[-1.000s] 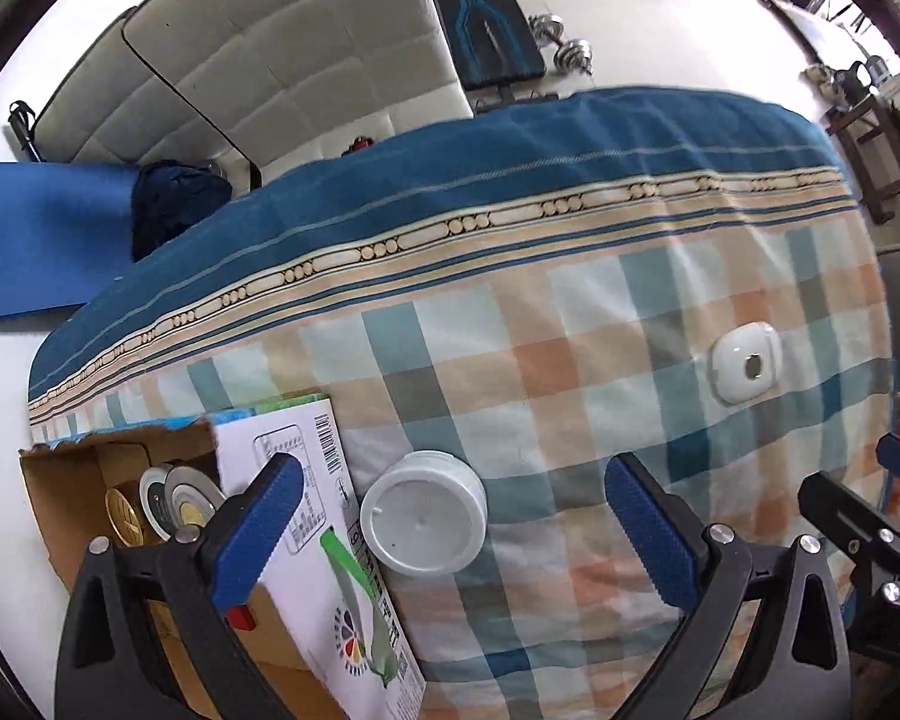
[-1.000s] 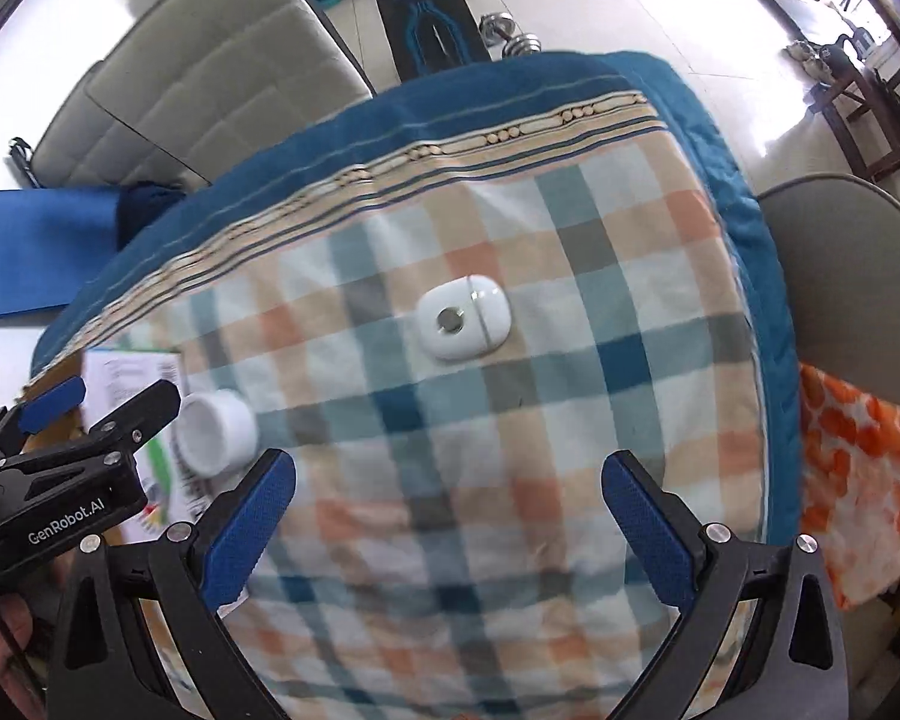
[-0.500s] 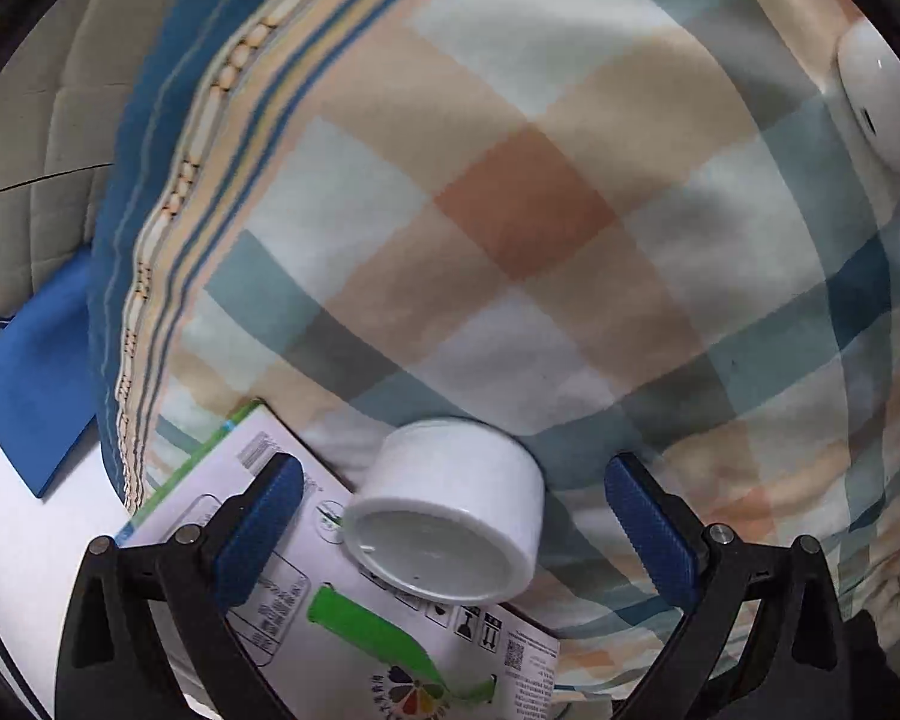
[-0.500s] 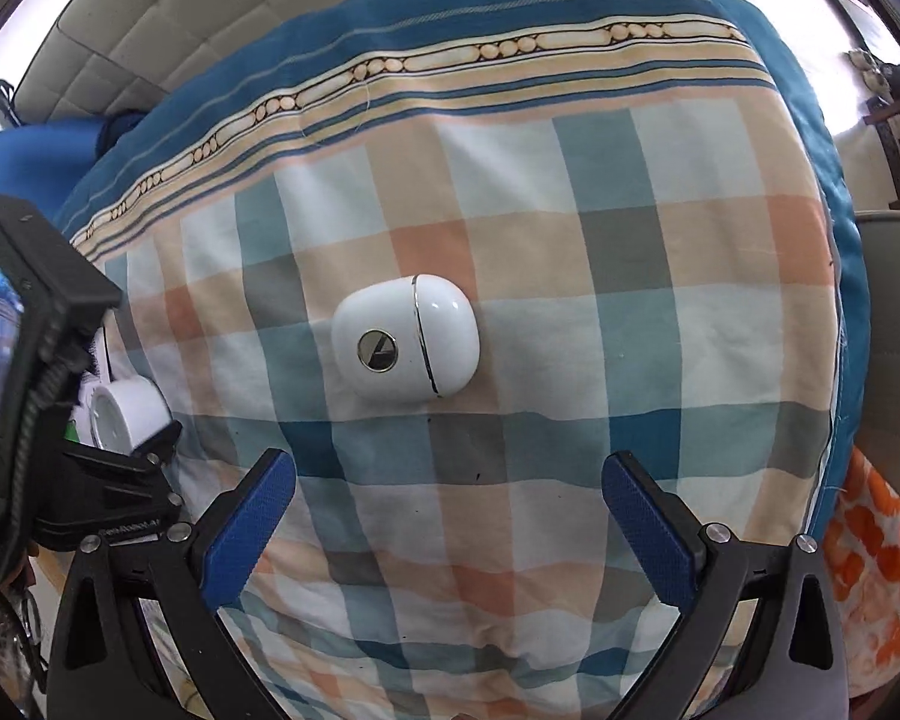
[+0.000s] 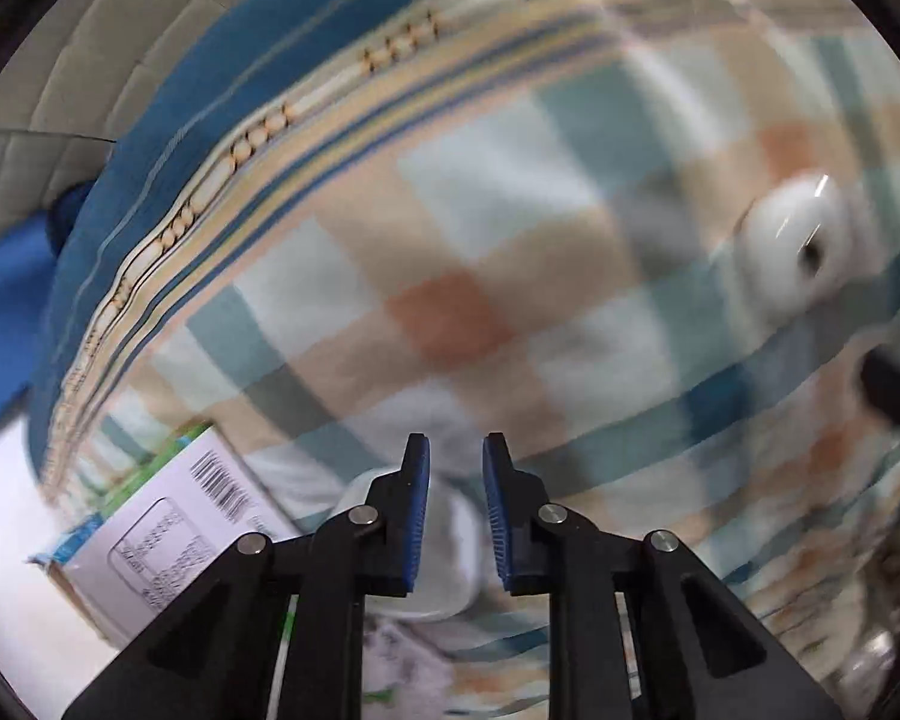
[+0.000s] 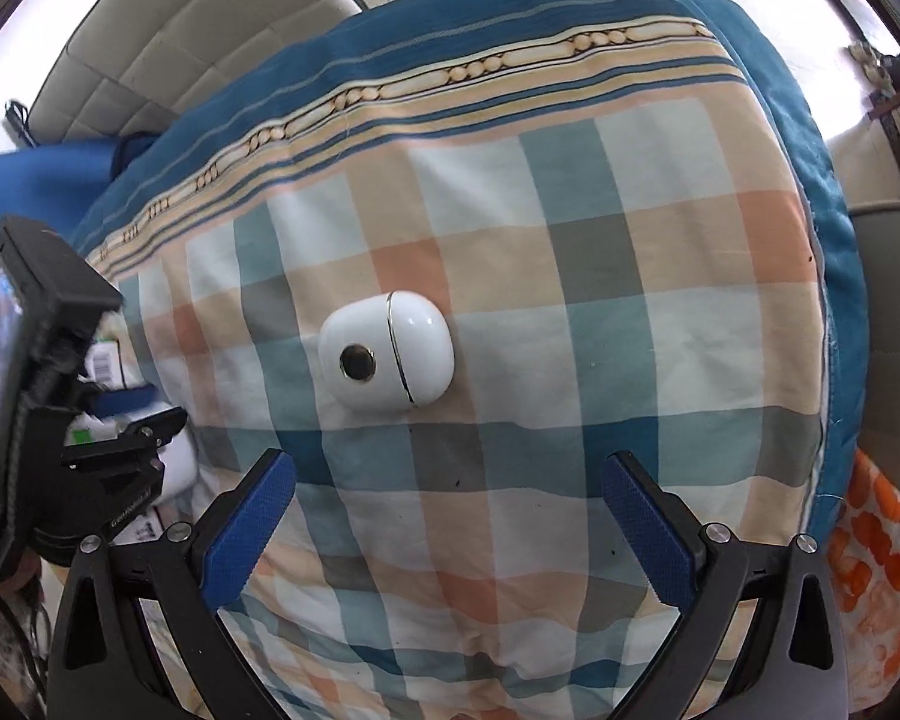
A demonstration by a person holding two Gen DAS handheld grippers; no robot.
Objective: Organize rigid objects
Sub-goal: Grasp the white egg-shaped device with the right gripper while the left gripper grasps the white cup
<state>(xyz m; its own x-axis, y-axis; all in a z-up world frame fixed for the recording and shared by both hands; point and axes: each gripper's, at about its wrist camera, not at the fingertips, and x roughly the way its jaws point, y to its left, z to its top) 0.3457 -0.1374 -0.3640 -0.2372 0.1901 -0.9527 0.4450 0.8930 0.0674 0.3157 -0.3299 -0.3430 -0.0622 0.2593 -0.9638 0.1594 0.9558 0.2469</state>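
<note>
Since half a second ago the left claw [image 5: 455,510] has narrowed from wide open to a small gap, and its blue pads [image 5: 419,504] now pinch the rim wall of the round white plastic tub [image 5: 444,564], as far as the blur lets me judge. This tub sits low, directly under the pads, beside the white printed carton with a barcode [image 5: 168,534] on the checked bedcover [image 5: 450,252]. The right claw [image 6: 450,525] hangs wide open and holds nothing; the glossy white rounded case with a dark button [image 6: 387,357] lies straight ahead of it, a bit left, with its long axis across the fingers. Nothing stands between them; the left tool is near, so the right hand is closer to the case
</note>
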